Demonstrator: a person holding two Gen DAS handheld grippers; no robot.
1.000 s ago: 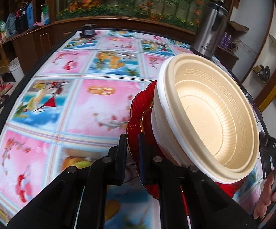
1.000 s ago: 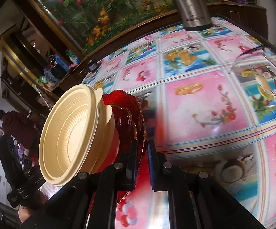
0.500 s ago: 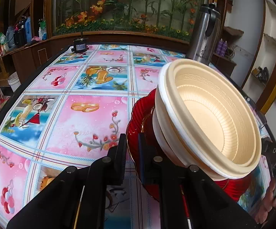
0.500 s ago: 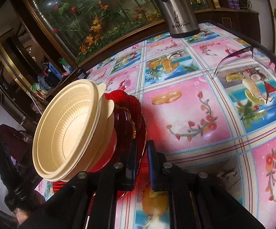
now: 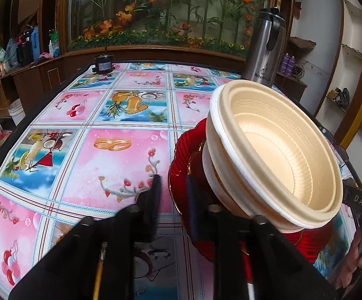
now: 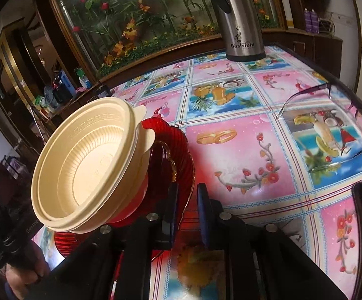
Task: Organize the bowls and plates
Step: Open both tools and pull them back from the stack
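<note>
Both grippers' jaws have just eased apart around the ribbed red plate's (image 5: 181, 165) rim, under nested cream bowls (image 5: 276, 150).

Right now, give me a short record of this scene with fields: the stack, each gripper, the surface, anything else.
stack: cream bowls nested on a red plate
left hand-held gripper: jaws have just been opening, plate rim between them, not clamped
right hand-held gripper: jaws have just been opening a little, plate rim between them
surface: table with a picture-print cloth
other: steel flask near the far edge
</note>
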